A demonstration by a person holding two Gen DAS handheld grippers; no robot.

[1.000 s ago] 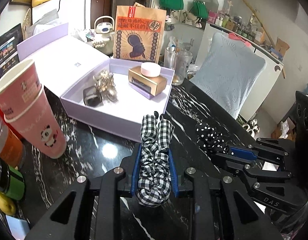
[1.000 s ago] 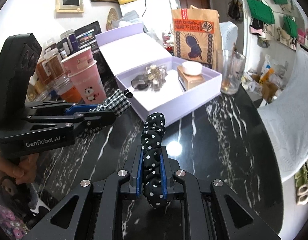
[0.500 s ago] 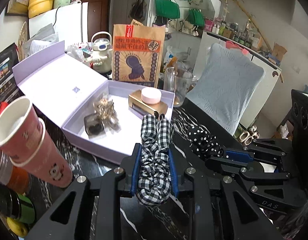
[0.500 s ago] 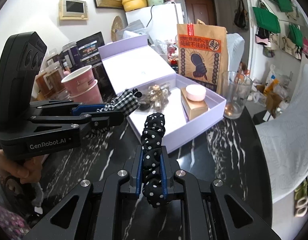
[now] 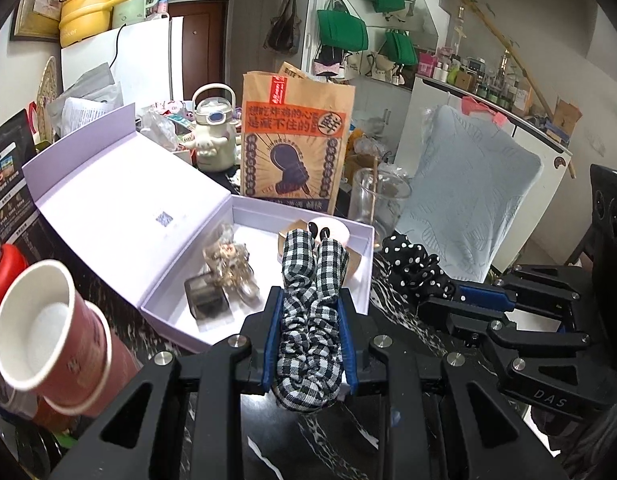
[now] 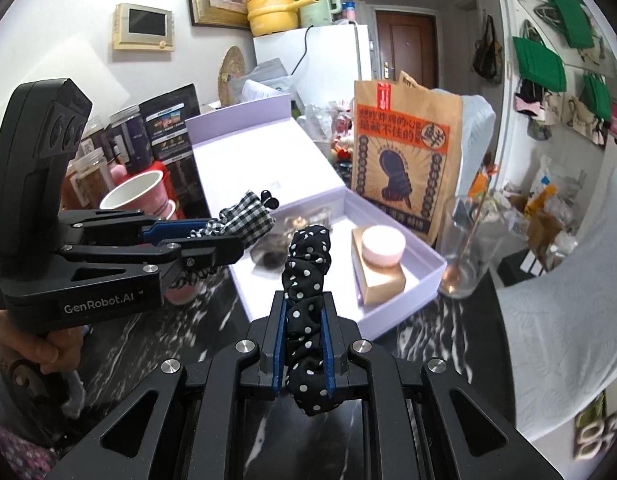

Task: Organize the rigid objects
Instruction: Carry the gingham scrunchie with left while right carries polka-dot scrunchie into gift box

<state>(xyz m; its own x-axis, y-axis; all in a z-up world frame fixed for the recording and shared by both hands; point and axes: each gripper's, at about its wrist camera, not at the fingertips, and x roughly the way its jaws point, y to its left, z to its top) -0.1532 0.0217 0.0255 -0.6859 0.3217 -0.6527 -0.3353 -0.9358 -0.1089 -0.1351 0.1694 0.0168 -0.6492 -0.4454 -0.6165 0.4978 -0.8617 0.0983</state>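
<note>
My left gripper [image 5: 310, 304] is shut on a black-and-white checked scrunchie [image 5: 310, 320], held above the near wall of the open lilac box [image 5: 364, 280]. My right gripper [image 6: 304, 312] is shut on a black scrunchie with white dots [image 6: 306, 276], just short of the lilac box [image 6: 404, 312]. Each gripper shows in the other's view: the right gripper [image 5: 448, 296] at the right, the left gripper [image 6: 228, 236] at the left. Inside the box lie a gold carton with a pink round jar [image 6: 382, 246], a metallic hair clip [image 5: 230, 268] and a dark clip [image 5: 206, 300].
Stacked pink paper cups [image 5: 56, 336] stand at the near left. A brown paper bag [image 5: 296, 148] and a drinking glass [image 6: 466, 248] stand behind and beside the box. A chair with a blue cushion [image 5: 468, 196] is at the right. Jars crowd the table's left side.
Both grippers have risen and moved forward toward the lilac box, each still holding its scrunchie. The left one now hangs over the box's near wall.
</note>
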